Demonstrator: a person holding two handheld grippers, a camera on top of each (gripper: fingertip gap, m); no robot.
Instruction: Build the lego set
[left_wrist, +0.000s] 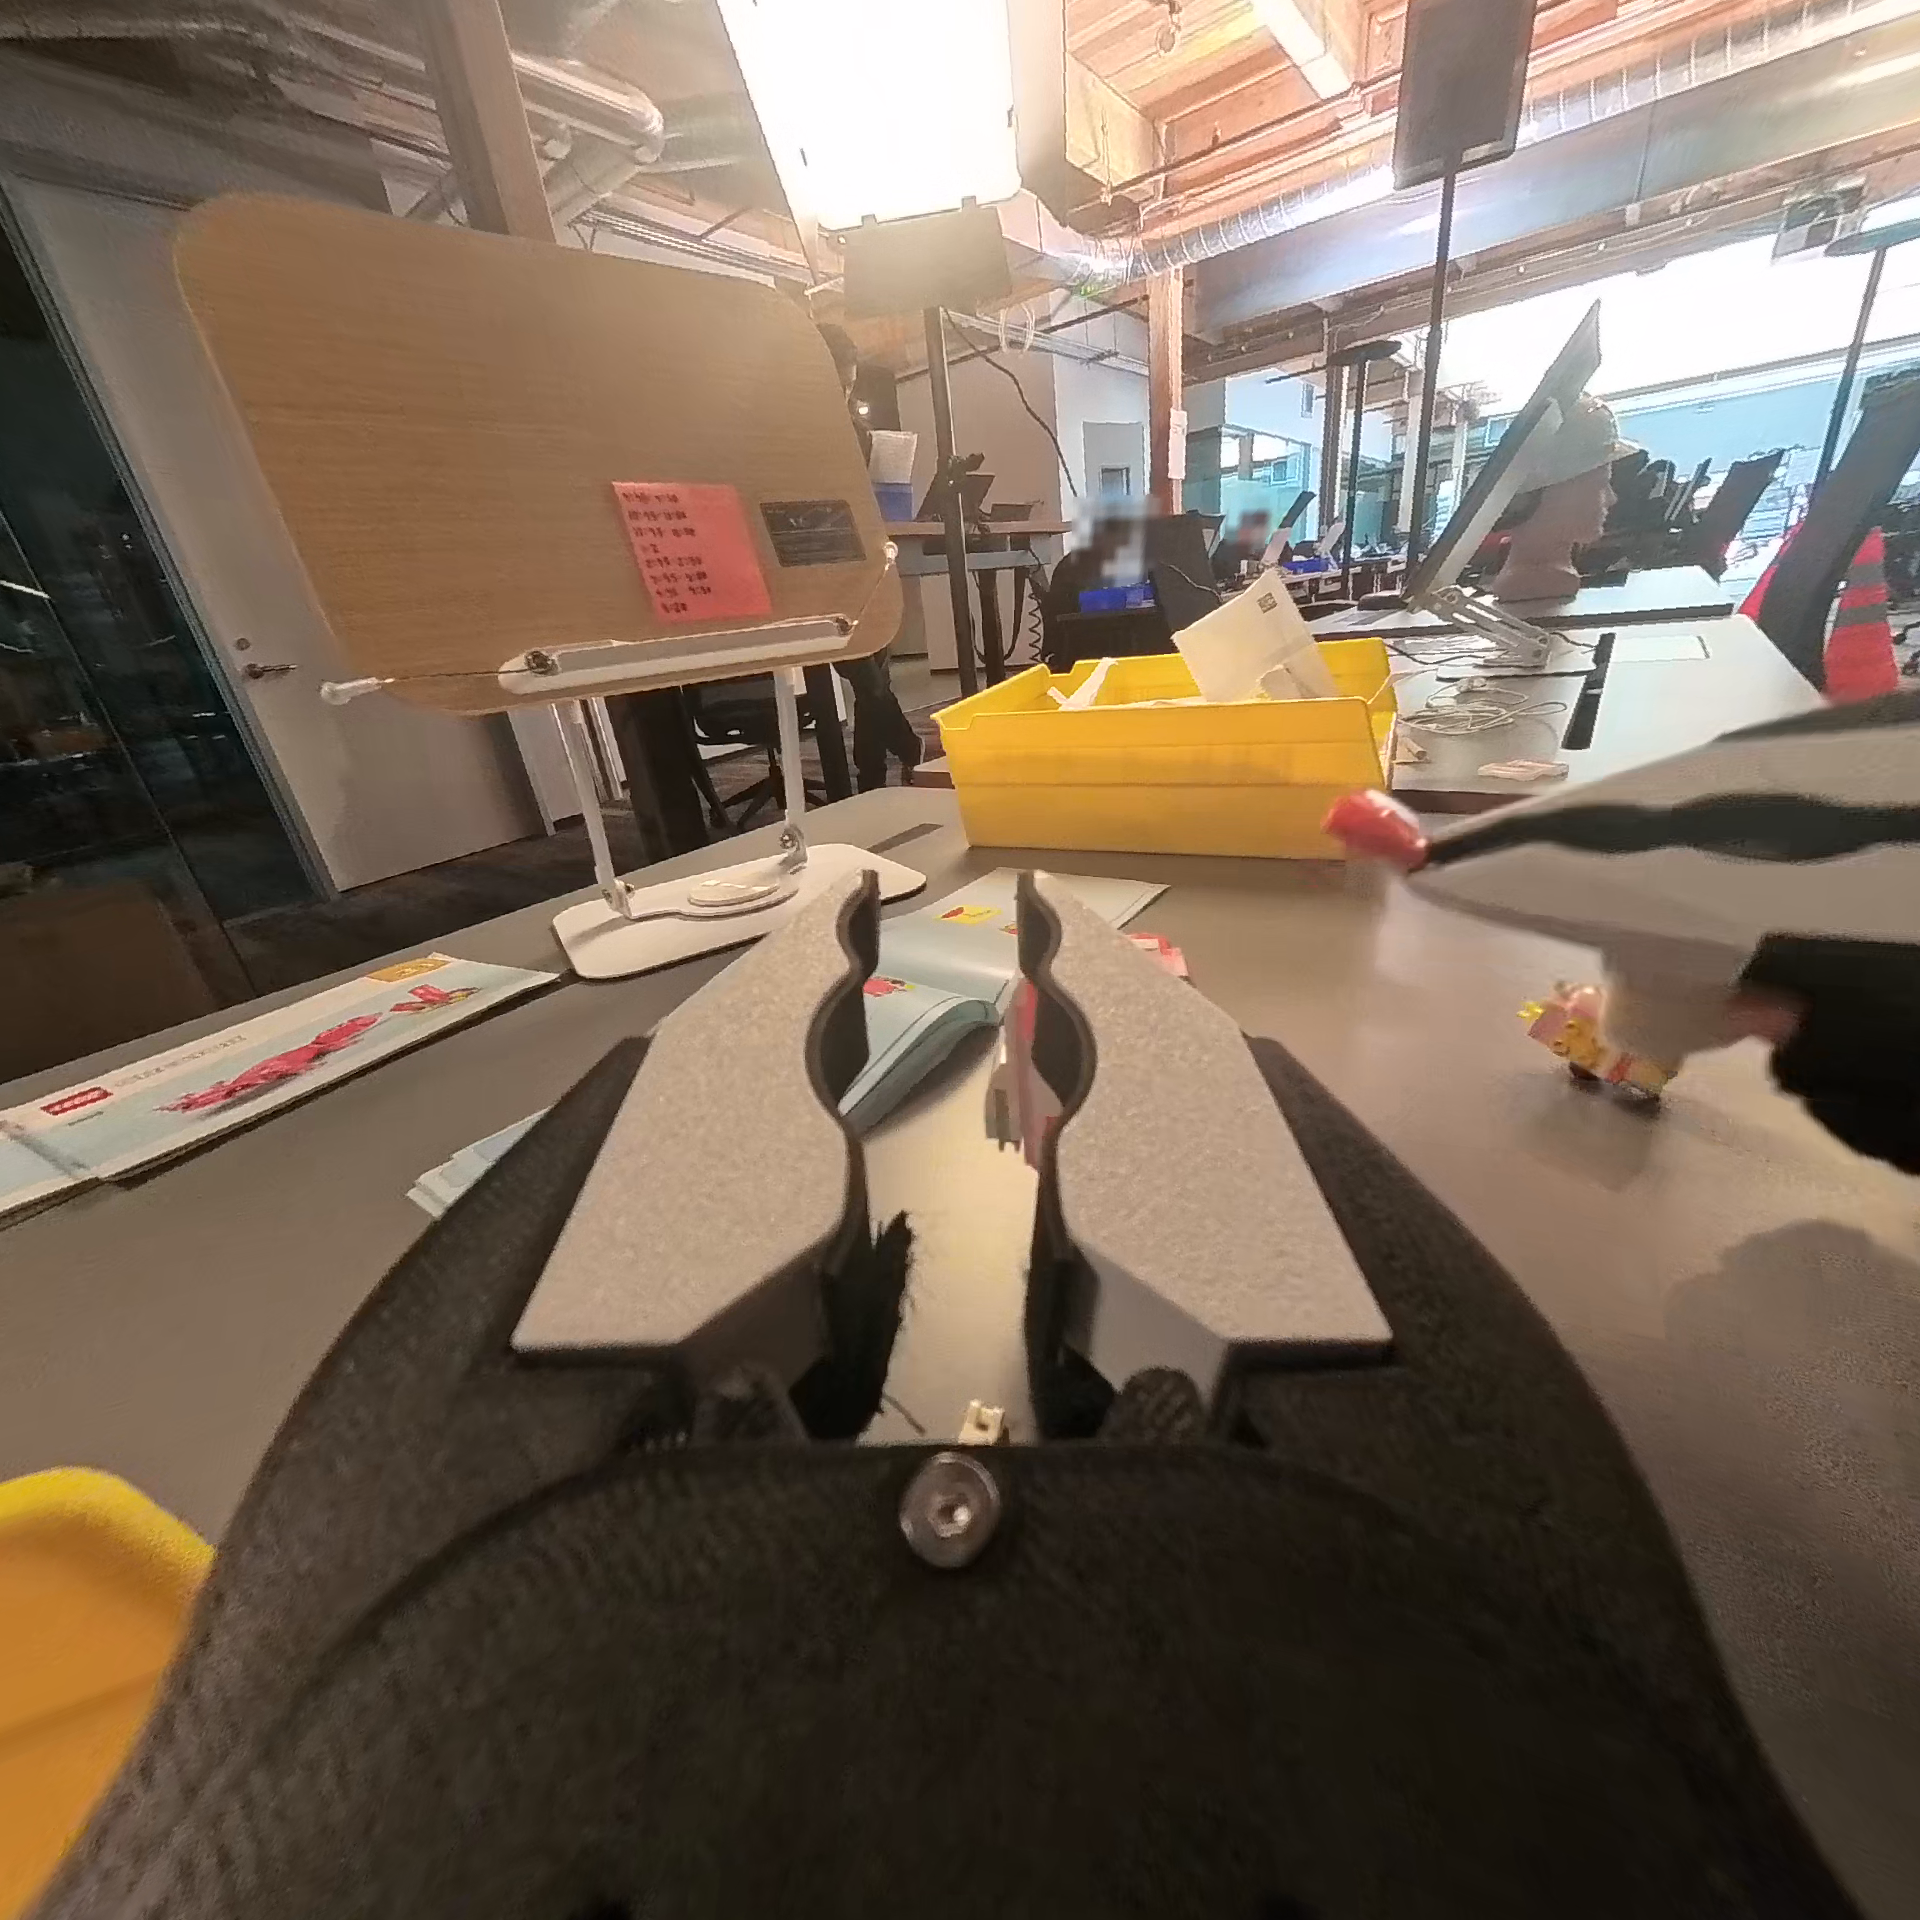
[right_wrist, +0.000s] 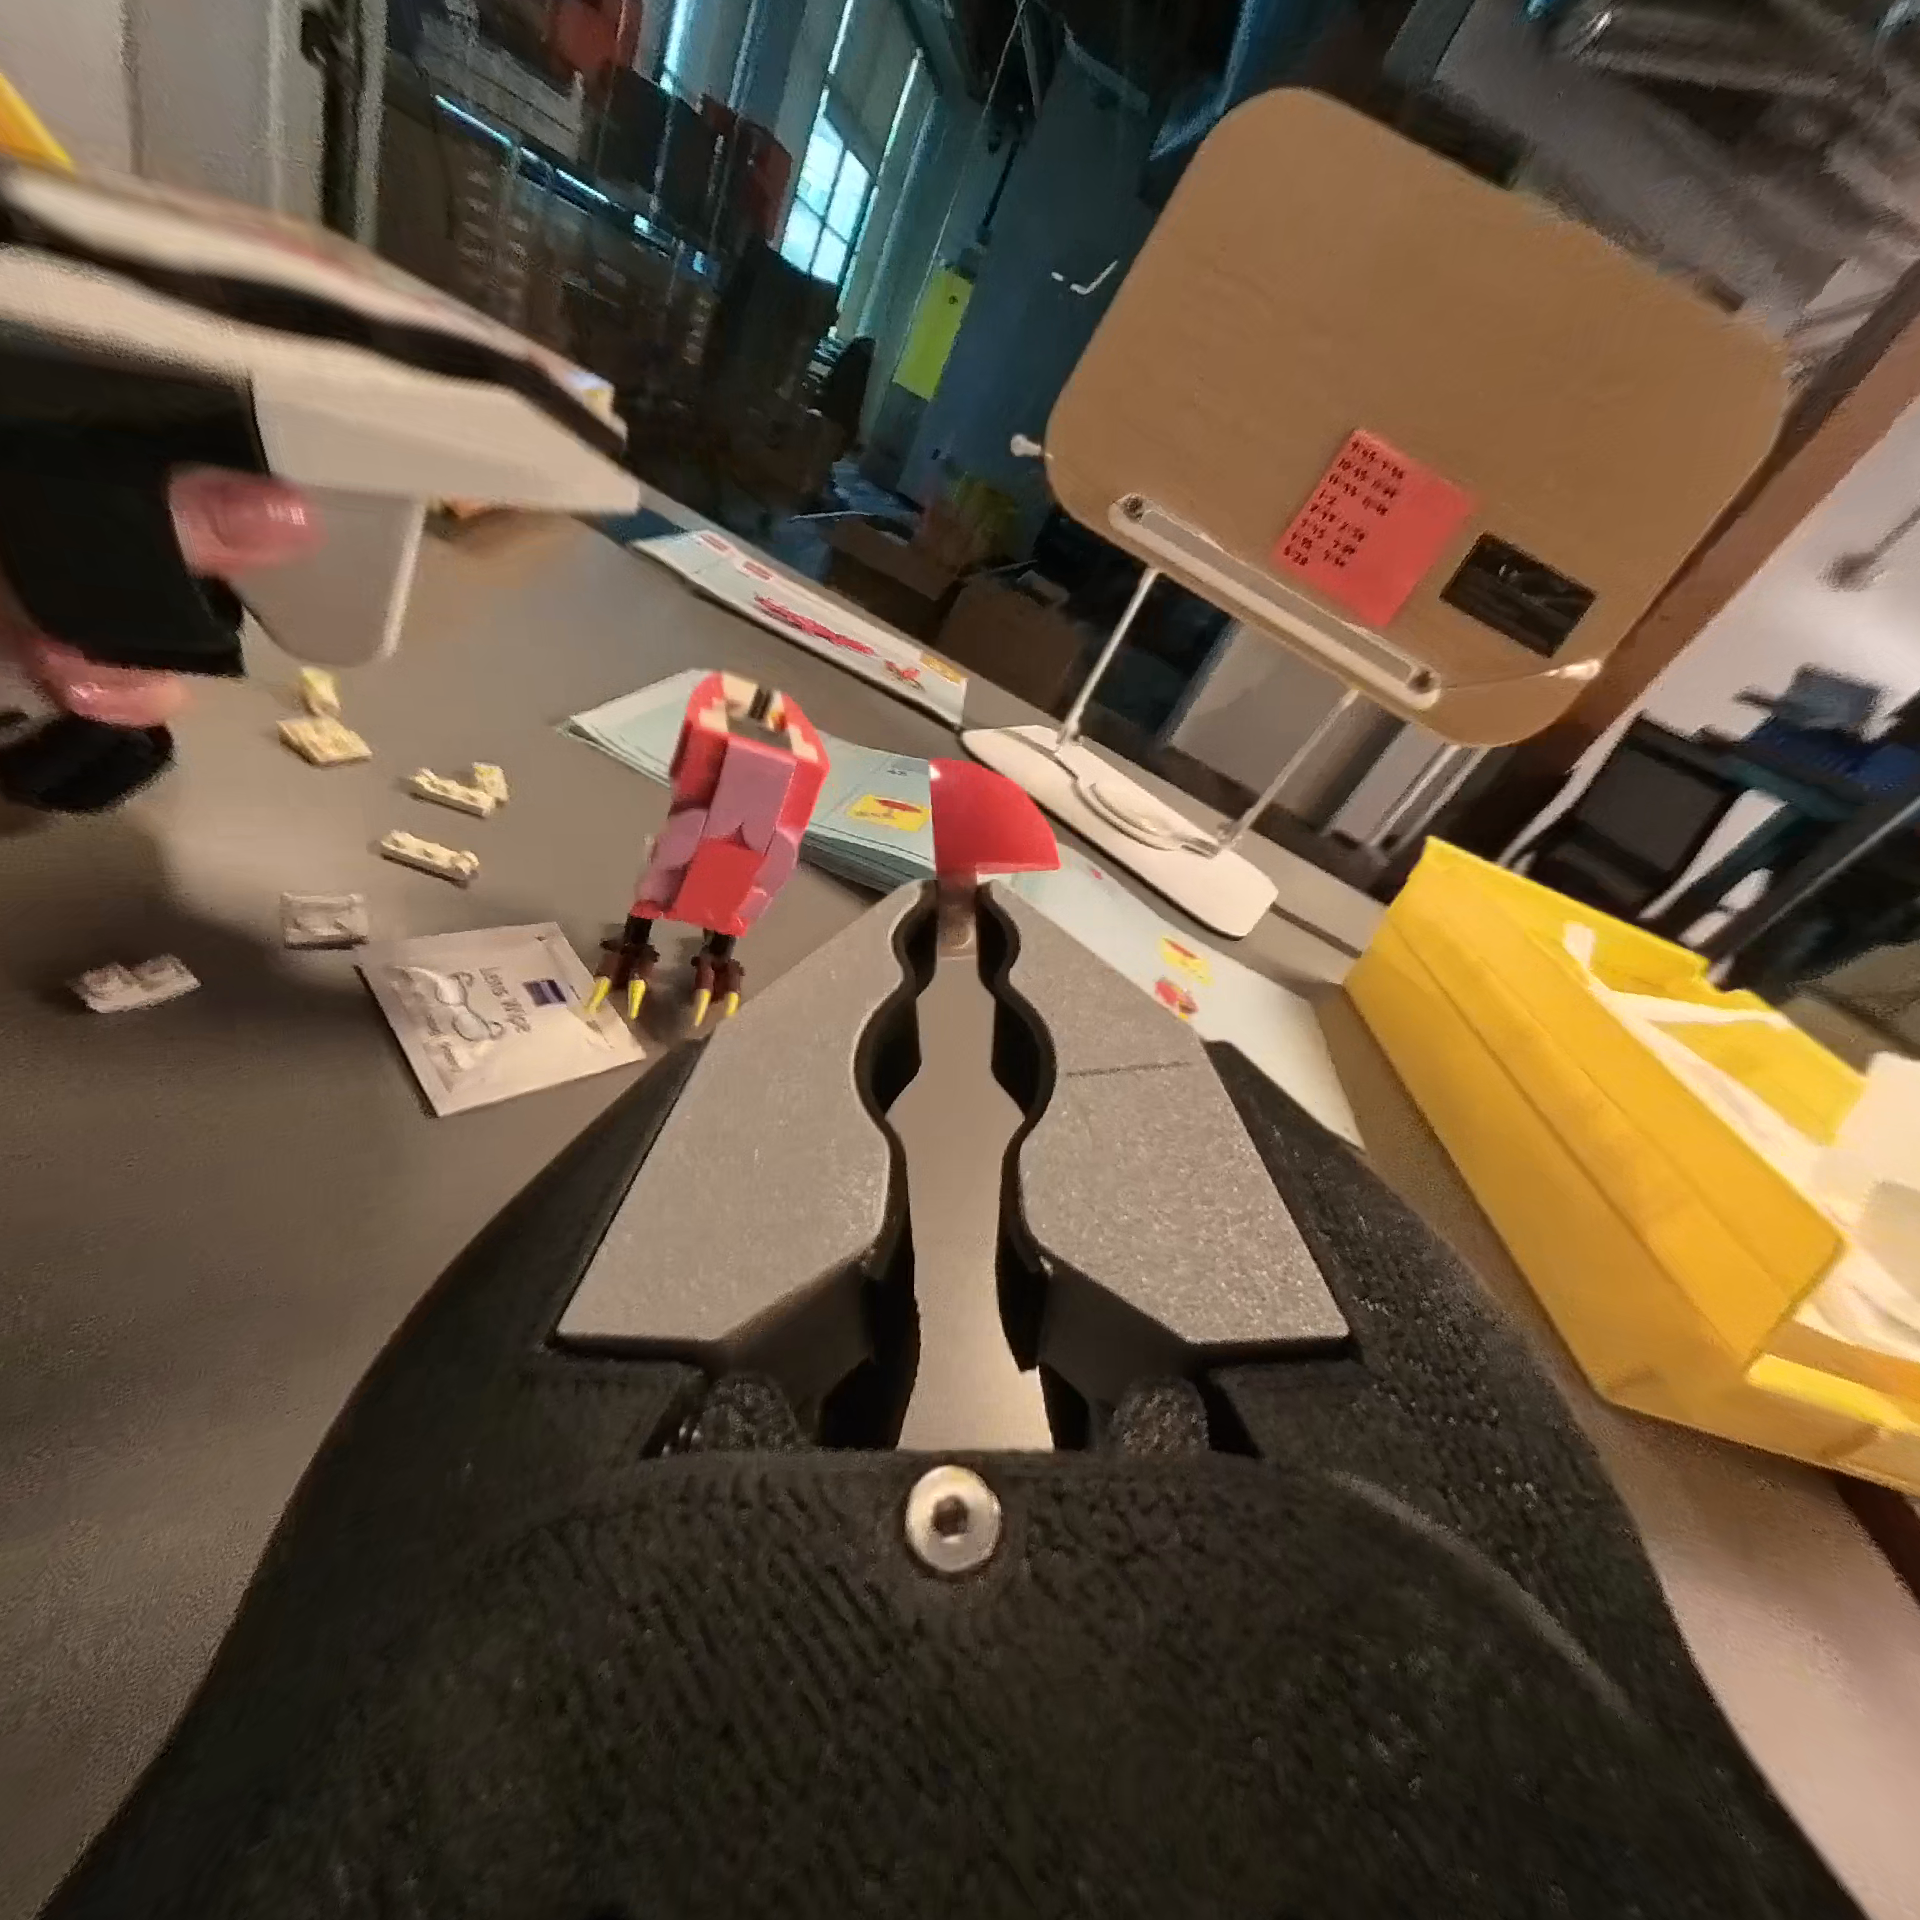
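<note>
My left gripper (left_wrist: 945, 894) is raised over the grey table (left_wrist: 1351, 1195). It is shut on a small pink, white and grey brick piece (left_wrist: 1023, 1070) that shows against its right pad. It also shows at the upper left of the right wrist view (right_wrist: 608, 436), held by a hand (right_wrist: 239, 520). My right gripper (right_wrist: 951, 914) is shut on the stem of a red fan-shaped brick piece (right_wrist: 987, 821). This red piece (left_wrist: 1371, 826) also shows at the right gripper's tip (left_wrist: 1429, 857) in the left wrist view. A red and pink brick-built body on clawed legs (right_wrist: 727, 831) stands on the table just left of my right gripper, and shows blurred in the left wrist view (left_wrist: 1590, 1039).
An open instruction booklet (left_wrist: 935, 997) lies ahead, with a wooden book stand (left_wrist: 520, 447) behind it. A yellow bin (left_wrist: 1164, 790) holds white bags at the back right. Several cream bricks (right_wrist: 431, 857) and a wipe sachet (right_wrist: 499, 1013) lie left of the model. A flattened box (left_wrist: 260, 1060) lies at the left. The tips of one gripper are about 12 centimetres away from the tips of the other.
</note>
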